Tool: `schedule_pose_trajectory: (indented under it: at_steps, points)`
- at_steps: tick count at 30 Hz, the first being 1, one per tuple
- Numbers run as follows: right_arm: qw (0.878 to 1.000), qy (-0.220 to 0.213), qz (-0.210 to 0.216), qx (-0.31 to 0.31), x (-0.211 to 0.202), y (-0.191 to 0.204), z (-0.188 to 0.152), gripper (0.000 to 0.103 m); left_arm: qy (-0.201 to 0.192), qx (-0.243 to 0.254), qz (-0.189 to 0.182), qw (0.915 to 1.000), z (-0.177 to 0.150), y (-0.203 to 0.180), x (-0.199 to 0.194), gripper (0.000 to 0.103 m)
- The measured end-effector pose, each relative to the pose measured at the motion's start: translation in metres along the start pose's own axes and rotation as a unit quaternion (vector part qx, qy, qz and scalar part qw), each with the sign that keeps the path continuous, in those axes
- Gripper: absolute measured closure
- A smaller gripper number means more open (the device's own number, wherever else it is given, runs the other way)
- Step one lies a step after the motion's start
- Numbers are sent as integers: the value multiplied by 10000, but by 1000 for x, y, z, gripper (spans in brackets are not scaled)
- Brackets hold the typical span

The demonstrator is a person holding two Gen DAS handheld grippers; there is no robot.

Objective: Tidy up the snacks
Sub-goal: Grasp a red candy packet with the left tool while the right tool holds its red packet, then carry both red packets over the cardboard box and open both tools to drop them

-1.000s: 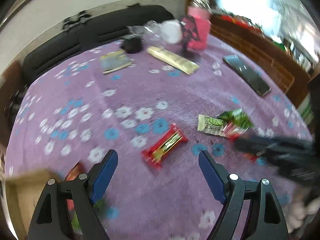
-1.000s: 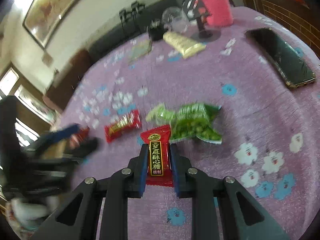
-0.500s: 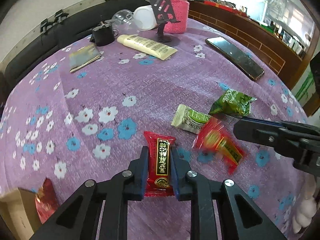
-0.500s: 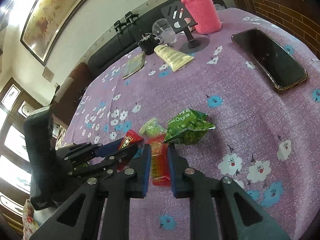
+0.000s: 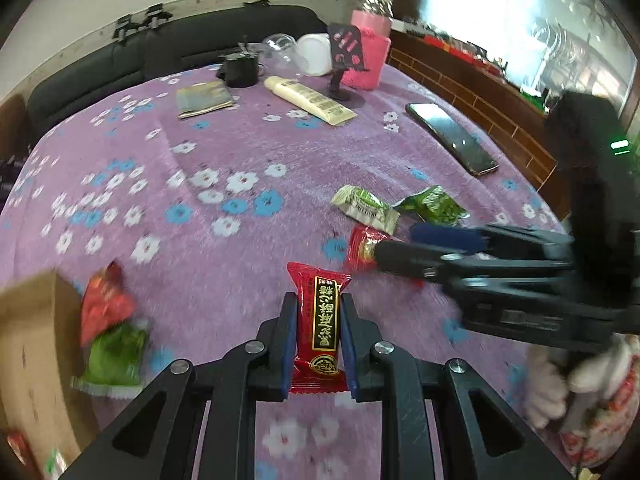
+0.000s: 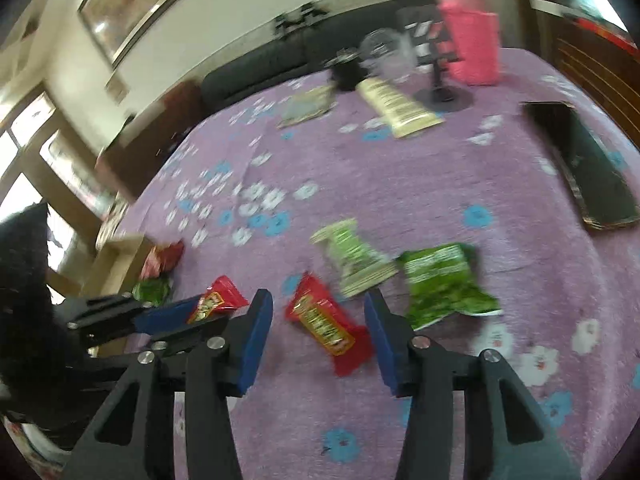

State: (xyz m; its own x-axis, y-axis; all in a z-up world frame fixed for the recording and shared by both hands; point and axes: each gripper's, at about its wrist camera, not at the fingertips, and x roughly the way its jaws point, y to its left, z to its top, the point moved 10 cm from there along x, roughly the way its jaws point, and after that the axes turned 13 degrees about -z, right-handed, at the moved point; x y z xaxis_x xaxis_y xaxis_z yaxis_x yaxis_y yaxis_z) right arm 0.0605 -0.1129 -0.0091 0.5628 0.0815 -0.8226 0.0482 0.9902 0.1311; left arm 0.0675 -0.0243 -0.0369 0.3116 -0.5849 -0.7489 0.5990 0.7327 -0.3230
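at the bottom centre of my left view the left gripper [image 5: 318, 332] is clamped on a red candy [image 5: 319, 322], held upright between the blue pads and lifted off the cloth [image 5: 224, 160]. in my right view the right gripper [image 6: 318, 334] sits low in the frame with its jaws wide apart, and a second red packet [image 6: 326, 326] lies flat on the cloth between them, not gripped.

by my reading the job is partly done. a cardboard box [image 5: 30, 344] at the lower left edge of the left view looks like the destination, and a red packet and a green one [image 5: 114, 350] rest at its mouth, half in or just beside it, i can't tell which. the candy i hold has yet to go in. further up, right of centre, a pale green packet [image 5: 366, 210] and a dark green packet [image 5: 434, 210] lie touching or nearly so, both left to collect.

toward the top of the frame sit a phone [image 5: 452, 138], a cream tube [image 5: 310, 100], a flat booklet [image 5: 204, 98] and a pink bottle [image 5: 370, 62]; i judge none of them snacks.

the box is cut off by the frame, so its contents are hidden. the right view is smeared, labels unreadable. in the left view the right gripper's fingers cover most of the second red packet.
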Motion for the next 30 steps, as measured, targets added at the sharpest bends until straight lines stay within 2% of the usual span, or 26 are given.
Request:
schedule_pose_trajectory:
  at_steps: [2,3,4,5,7,12,17,20,22,27,30]
  points:
    - [9998,78,-83,-153,7,4,-6,59,-149,-161,-5,9998,-8,3,-15,84]
    - [9995,-14,-181,-263,6,5,-5,59,-266,-275,-21,9993,-13,6,-26,84]
    - [9991,-44,-235,-356,7,7,-5,66,-364,-372,-13,9986,-18,8,-36,84]
    - [9989,-46,-242,-401,8,9,-6,79,-462,-469,16,9978,-24,11,-46,84]
    - [9980,-100,-348,-527,8,10,-8,85,-702,-692,78,9951,-36,19,-70,84]
    - [9967,-310,-508,-556,-1,14,-8,86,-1362,-1317,163,9818,-68,44,-131,83]
    - [9991,-306,-255,-171,-19,28,-9,86,-1754,-1836,340,9666,-101,84,-180,83]
    - [9995,-175,120,-219,-35,61,-14,86,-1867,-2159,462,9573,-117,114,-201,83]
    - [9982,-160,342,-457,-46,96,-13,86,-1895,-2300,572,9529,-124,132,-211,83]
    - [9881,43,931,-1223,-58,204,-22,85,-1778,-2433,810,9501,-124,169,-219,83]
    - [9814,196,1081,-1572,-49,257,-31,85,-1663,-2484,862,9504,-116,191,-215,83]
